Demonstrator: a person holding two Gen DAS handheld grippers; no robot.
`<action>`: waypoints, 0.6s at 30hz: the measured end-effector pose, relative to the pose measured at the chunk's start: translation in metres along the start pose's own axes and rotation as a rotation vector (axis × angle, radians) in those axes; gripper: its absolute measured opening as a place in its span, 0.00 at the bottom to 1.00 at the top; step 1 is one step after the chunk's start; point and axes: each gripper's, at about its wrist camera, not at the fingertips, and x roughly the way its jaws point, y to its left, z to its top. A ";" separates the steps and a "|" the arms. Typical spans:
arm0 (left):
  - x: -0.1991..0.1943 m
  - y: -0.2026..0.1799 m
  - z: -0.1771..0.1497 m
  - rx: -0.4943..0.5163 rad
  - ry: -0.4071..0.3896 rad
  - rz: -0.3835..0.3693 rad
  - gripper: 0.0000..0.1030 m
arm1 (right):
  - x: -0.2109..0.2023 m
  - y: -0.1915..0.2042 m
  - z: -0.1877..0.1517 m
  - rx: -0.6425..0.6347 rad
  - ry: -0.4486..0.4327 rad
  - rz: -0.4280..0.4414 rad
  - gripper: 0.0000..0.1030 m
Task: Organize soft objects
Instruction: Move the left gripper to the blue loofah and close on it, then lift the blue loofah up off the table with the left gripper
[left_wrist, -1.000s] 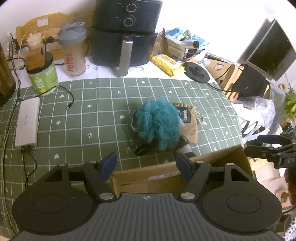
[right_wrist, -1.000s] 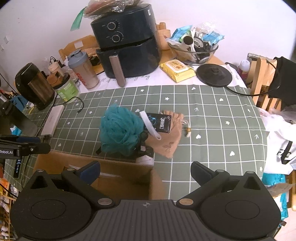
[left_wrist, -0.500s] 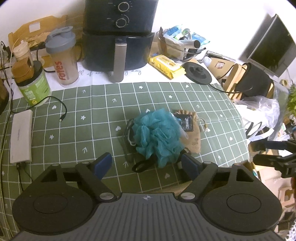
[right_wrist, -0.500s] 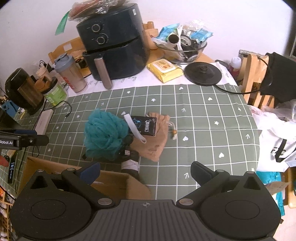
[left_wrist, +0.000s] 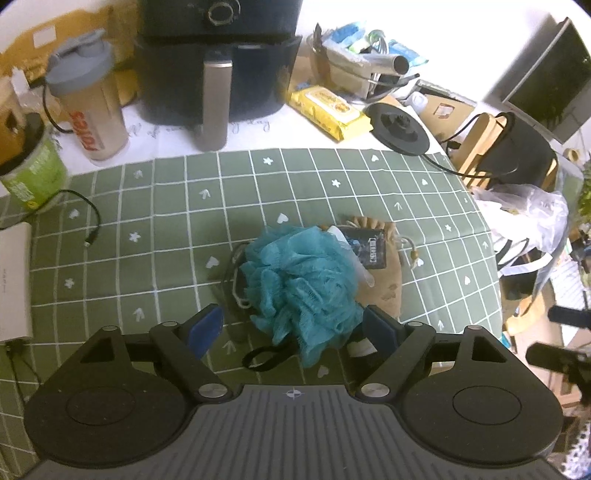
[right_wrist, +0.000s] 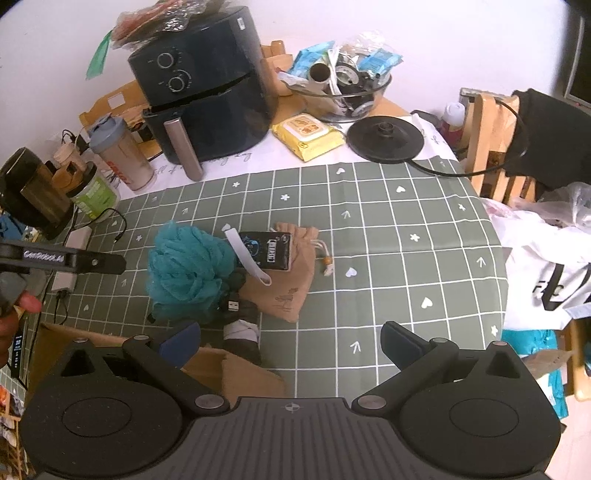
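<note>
**Soft-object pile at table centre; both grippers released**

The teal bath pouf (left_wrist: 301, 284) lies on the green checked table (left_wrist: 155, 221), near its middle. It rests against a tan drawstring pouch (right_wrist: 291, 284) on its right, and a black packet (right_wrist: 267, 251) lies on top of that pouch. A white strap (right_wrist: 245, 254) runs across the packet's left edge. Dark rolled items and a black loop (left_wrist: 266, 356) sit at the near side of the pouf.

The left gripper (left_wrist: 295, 328) is above the near edge of the pouf. Its jaws stand wide, one blue pad on each side of the pouf's near part. The right pad looks to be at the mesh edge; contact cannot be confirmed. Nothing is clamped.

The right gripper (right_wrist: 291, 339) is also released, jaws wide apart, over the near table edge to the right of the pile. It holds nothing. A cardboard box (right_wrist: 236, 373) sits under its left finger.

At the far side of the table stand a black air fryer (right_wrist: 207, 99), a shaker bottle (left_wrist: 88, 107), a yellow wipes pack (right_wrist: 306, 134) and a round black kettle base (right_wrist: 384, 138).
</note>
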 end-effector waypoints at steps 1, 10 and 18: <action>0.005 -0.002 0.003 -0.002 0.015 0.000 0.81 | 0.000 -0.002 0.000 0.005 0.001 -0.002 1.00; 0.054 -0.009 0.026 -0.014 0.113 -0.021 0.81 | 0.000 -0.013 -0.004 0.050 0.004 -0.025 1.00; 0.098 -0.013 0.039 -0.046 0.221 0.032 0.81 | -0.006 -0.024 -0.010 0.098 -0.003 -0.054 1.00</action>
